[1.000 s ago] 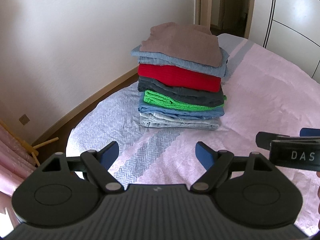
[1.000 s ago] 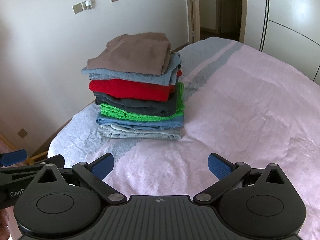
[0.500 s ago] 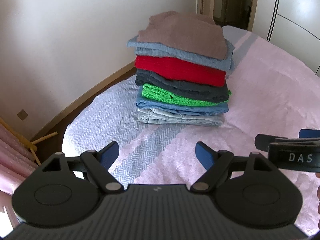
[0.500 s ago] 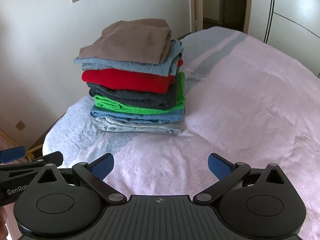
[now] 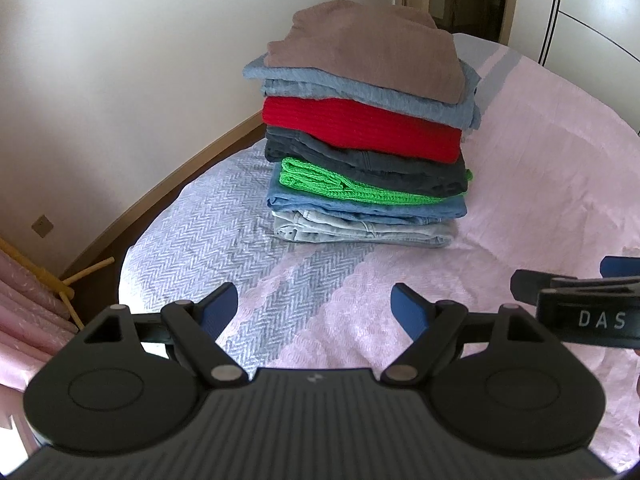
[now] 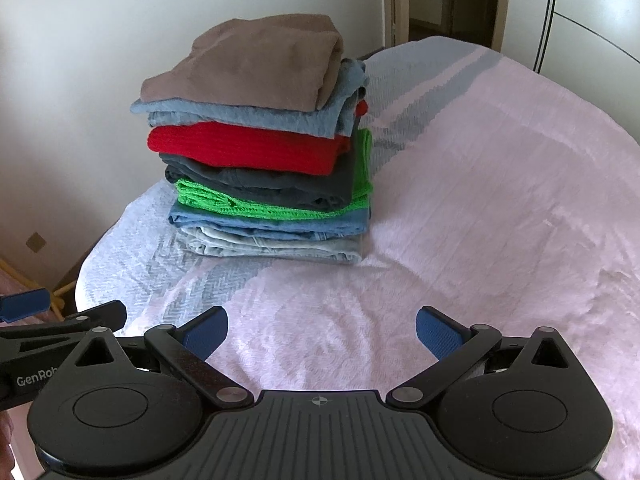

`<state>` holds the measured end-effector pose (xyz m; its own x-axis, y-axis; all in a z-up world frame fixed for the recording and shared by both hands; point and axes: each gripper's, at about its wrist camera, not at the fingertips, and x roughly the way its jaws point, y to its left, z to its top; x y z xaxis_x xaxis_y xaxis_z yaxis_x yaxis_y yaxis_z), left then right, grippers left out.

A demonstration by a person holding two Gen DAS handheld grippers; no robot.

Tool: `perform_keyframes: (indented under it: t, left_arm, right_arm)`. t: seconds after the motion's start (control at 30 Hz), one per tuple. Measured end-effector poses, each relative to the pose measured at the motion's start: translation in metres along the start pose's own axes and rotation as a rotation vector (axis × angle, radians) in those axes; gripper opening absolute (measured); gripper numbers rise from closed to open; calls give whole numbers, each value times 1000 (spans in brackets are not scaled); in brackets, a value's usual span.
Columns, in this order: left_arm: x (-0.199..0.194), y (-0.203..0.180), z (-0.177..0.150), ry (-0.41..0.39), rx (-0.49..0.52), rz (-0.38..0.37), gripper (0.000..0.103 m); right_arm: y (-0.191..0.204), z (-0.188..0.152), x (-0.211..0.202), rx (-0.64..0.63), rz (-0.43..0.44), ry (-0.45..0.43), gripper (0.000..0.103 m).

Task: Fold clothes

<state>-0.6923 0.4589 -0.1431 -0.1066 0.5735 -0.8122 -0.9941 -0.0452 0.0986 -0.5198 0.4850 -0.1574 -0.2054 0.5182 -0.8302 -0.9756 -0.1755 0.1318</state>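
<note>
A stack of folded clothes [image 5: 368,140] stands on the bed, a brown piece [image 5: 368,44] on top, then light blue, red, dark grey, green, blue and pale denim. It also shows in the right wrist view [image 6: 260,152]. My left gripper [image 5: 316,312] is open and empty, held above the bedspread in front of the stack. My right gripper [image 6: 322,330] is open and empty, also in front of the stack. The right gripper shows at the right edge of the left wrist view [image 5: 580,300]. The left gripper shows at the left edge of the right wrist view [image 6: 44,320].
The bed has a pink and grey bedspread [image 6: 500,200] with its corner edge [image 5: 128,272] at the left. A white wall [image 5: 120,60] and wooden skirting run behind. Pink fabric on a wooden rack [image 5: 36,312] stands at the far left. A doorway [image 6: 452,0] and white wardrobe are behind.
Both grippers have moved closer to the stack, which now looks larger in both views. Both stay open.
</note>
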Motion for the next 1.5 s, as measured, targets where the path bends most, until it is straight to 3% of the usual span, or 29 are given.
perform_keyframes:
  t: [0.8, 1.5]
  left_arm:
    - [30, -7, 17, 33, 22, 7, 81]
    - [21, -12, 19, -6, 25, 25, 81]
  right_arm:
    - [-9, 16, 30, 6, -16, 46, 103]
    - [-16, 17, 25, 15, -6, 33, 103]
